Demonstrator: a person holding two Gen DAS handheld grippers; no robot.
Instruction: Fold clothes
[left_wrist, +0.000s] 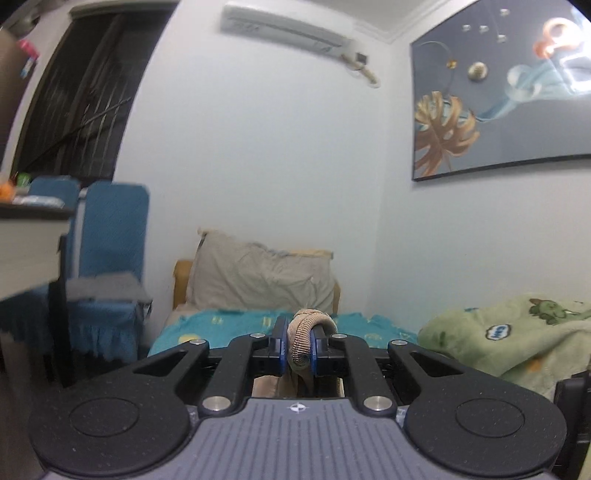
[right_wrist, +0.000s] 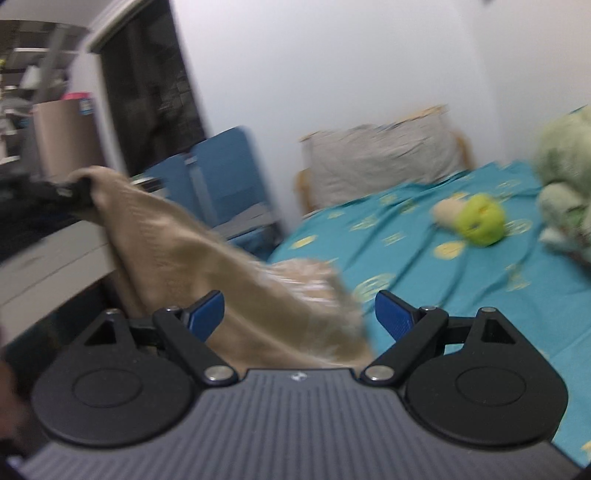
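Note:
A beige knit garment (left_wrist: 314, 319) has its ribbed edge pinched between the blue pads of my left gripper (left_wrist: 297, 345), which is shut on it and points almost level toward the pillow. In the right wrist view the same garment (right_wrist: 177, 243) hangs from the left gripper (right_wrist: 79, 194) at the upper left. From there it slopes down to the right toward the bed, blurred at its lower end. My right gripper (right_wrist: 300, 314) stands wide open. The cloth passes in front of and below its fingers, and neither blue pad presses on it.
The bed has a teal patterned sheet (right_wrist: 443, 288), a grey pillow (left_wrist: 258, 277) at its head and a green dinosaur blanket (left_wrist: 517, 332) on the right. A green plush toy (right_wrist: 480, 218) lies on the sheet. Blue-covered chairs (left_wrist: 110, 240) and a desk (left_wrist: 29, 236) stand on the left.

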